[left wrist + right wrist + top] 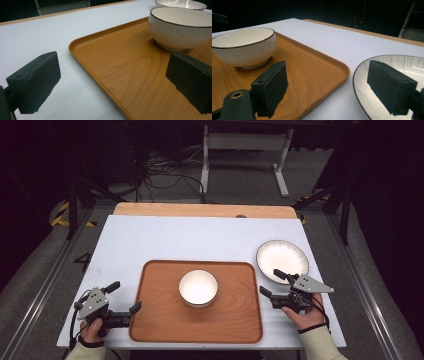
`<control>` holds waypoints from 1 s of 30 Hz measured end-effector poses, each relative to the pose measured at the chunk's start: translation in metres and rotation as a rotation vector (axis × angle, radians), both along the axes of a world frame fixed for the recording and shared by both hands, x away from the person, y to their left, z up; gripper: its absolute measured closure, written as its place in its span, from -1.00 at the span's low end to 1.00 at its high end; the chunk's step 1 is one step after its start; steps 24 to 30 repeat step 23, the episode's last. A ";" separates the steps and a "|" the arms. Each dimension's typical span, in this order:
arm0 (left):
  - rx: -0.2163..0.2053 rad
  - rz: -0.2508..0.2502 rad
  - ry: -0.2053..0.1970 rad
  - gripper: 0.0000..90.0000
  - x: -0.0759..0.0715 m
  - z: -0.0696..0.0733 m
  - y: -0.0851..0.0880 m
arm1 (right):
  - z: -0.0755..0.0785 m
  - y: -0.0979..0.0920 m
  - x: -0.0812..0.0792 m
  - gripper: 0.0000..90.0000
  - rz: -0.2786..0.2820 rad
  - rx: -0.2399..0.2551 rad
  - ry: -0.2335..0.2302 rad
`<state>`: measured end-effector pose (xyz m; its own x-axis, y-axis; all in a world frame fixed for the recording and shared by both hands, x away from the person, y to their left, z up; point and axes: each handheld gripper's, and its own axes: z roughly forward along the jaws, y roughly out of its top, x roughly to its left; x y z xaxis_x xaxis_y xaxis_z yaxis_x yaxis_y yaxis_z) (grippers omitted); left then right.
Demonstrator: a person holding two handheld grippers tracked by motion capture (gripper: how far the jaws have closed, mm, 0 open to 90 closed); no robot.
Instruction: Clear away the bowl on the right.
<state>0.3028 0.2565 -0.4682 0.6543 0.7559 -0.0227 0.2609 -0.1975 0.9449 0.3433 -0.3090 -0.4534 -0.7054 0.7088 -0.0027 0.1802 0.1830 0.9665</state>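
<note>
So it's a white-topped table [165, 237] with a bare wood strip along the far edge, and sitting right on it are a wooden tray [160, 320] near the front and a plate [292, 251] just off its right side.

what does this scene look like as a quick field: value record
surface: white table top
tray: wooden tray, centre front
bowl: white bowl, upright on the tray
plate: dark-rimmed plate, on the table right of the tray
left gripper: open, at the tray's left edge
right gripper: open, between tray and plate
</note>
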 end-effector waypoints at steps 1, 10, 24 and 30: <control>-0.001 -0.001 -0.001 -0.99 0.000 0.000 0.000 | -0.001 0.000 0.000 -0.63 0.001 -0.004 0.003; 0.004 -0.001 0.002 -0.99 0.000 0.000 0.000 | -0.002 0.002 -0.002 -0.87 0.033 -0.031 -0.017; 0.006 -0.003 0.001 -0.99 0.000 0.000 0.000 | -0.004 -0.006 -0.001 -0.94 0.070 0.045 -0.018; 0.006 -0.003 0.001 -0.99 0.000 0.000 0.000 | -0.004 -0.006 -0.001 -0.94 0.070 0.045 -0.018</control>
